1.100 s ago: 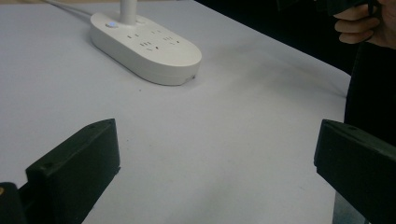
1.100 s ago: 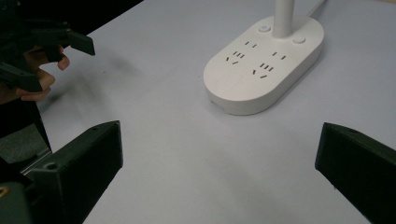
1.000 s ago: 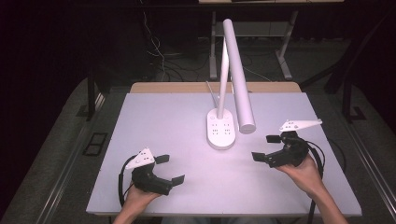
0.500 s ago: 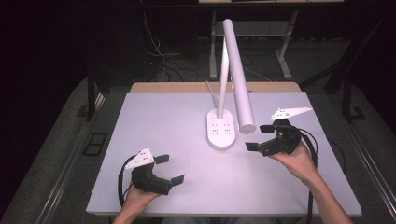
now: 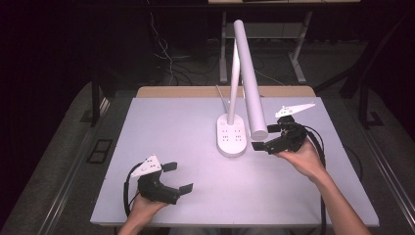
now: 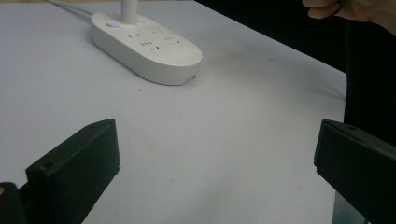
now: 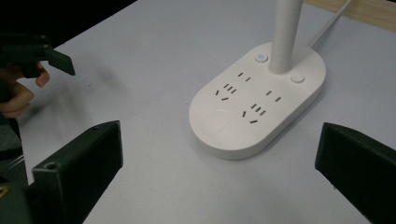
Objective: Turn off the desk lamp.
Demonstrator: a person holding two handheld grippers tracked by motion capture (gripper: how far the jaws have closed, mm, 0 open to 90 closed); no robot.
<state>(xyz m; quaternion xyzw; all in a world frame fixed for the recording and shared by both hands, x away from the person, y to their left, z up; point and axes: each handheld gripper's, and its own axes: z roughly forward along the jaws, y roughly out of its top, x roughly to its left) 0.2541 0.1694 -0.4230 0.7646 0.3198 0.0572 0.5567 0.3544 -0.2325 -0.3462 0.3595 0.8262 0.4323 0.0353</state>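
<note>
Your right tongs (image 5: pixel 266 138) gape beside the lamp (image 5: pixel 247 83); clip its head and it could topple. Left tongs (image 5: pixel 177 177) gape too.

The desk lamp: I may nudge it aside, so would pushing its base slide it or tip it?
Probably slide: the lamp's base is broad, flat and smooth on the smooth table. Tipping seems possible if pushed high, since the long head overhangs the base from a thin post.

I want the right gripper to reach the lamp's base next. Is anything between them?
Nothing visible: bare table lies between the open right gripper and the lamp base.
</note>
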